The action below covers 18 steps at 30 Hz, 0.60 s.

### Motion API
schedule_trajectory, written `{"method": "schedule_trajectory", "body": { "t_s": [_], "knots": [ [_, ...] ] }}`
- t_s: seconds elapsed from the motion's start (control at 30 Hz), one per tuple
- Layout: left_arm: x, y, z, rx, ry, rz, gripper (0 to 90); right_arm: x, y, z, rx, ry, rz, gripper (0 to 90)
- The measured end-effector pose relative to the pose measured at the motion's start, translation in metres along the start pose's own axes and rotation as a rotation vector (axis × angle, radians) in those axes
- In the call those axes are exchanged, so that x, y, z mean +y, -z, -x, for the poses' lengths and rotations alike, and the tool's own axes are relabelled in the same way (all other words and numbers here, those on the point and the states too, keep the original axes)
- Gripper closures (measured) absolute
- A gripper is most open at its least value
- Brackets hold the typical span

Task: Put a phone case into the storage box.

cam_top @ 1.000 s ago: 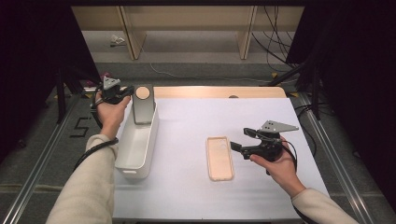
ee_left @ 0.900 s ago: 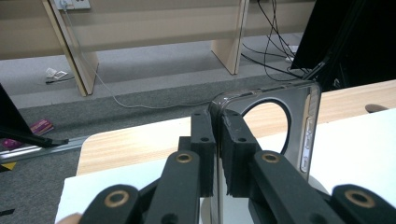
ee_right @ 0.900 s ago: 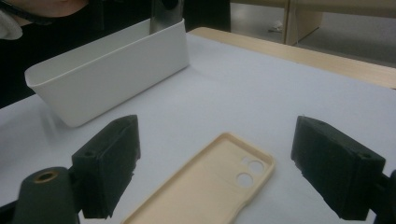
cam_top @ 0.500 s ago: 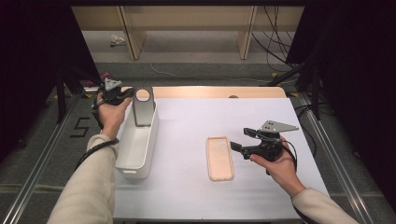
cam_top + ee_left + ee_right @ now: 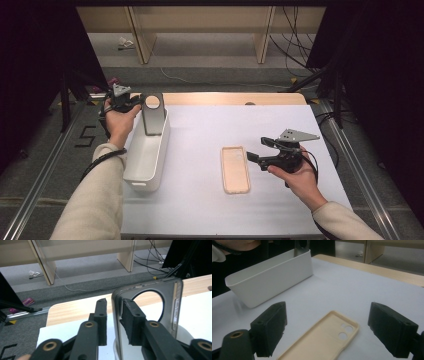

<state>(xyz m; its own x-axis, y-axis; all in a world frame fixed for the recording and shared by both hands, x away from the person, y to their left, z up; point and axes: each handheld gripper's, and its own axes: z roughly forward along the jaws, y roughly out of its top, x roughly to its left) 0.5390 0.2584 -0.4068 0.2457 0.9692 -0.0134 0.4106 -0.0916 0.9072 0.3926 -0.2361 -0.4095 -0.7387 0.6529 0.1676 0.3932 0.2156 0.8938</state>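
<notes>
1. Between the jaws of the left gripper (image 5: 112, 322): the near edge of a dark grey phone case (image 5: 147, 310), standing upright, its big round camera hole up top and beyond the right jaw.
2. Jaws narrow, one pad on each face of that edge; a thin gap on the left pad's side, so whether the grip is firm or just loosened cannot be told.
3. Below the jaws: the far end of a white bin (image 5: 147, 155), with the case's lower part inside it and its top sticking above the rim.
4. In the high view, left gripper (image 5: 131, 102) at the table's far left corner, held in the left hand (image 5: 120, 122), the grey case (image 5: 153, 114) just to its right.
5. Ahead of the right gripper (image 5: 327, 337), between and just beyond its jaws: a peach phone case (image 5: 322, 340), flat on the white table (image 5: 367, 292), inner side up, two small camera holes at the far end.
6. Jaws wide, clear of the peach case on both sides, holding nothing.
7. In the high view, right gripper (image 5: 256, 150) just right of the peach case (image 5: 235, 169), carried in the right hand (image 5: 295, 175).
8. Far beyond the left jaw of the right gripper: the white bin (image 5: 272, 275), well apart from the peach case.
</notes>
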Motion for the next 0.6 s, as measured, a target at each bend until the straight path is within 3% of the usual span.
{"method": "schedule_trajectory", "body": {
  "t_s": [0.17,0.37,0.5,0.6],
  "knots": [
    [-0.002,0.000,-0.001,-0.009,0.016,-0.008,66.4,0.000,0.000,0.000,-0.001,0.000,-0.003,16.4],
    [0.000,0.005,-0.001,-0.010,0.054,-0.004,50.0,0.000,0.000,0.000,-0.001,0.000,-0.004,16.4],
    [0.001,0.011,0.000,-0.017,0.051,-0.005,34.1,0.000,-0.001,0.000,0.001,0.001,-0.008,16.4],
    [0.001,0.019,-0.001,-0.025,0.052,0.009,27.4,0.000,-0.001,0.000,0.000,0.002,-0.008,16.3]
  ]
}}
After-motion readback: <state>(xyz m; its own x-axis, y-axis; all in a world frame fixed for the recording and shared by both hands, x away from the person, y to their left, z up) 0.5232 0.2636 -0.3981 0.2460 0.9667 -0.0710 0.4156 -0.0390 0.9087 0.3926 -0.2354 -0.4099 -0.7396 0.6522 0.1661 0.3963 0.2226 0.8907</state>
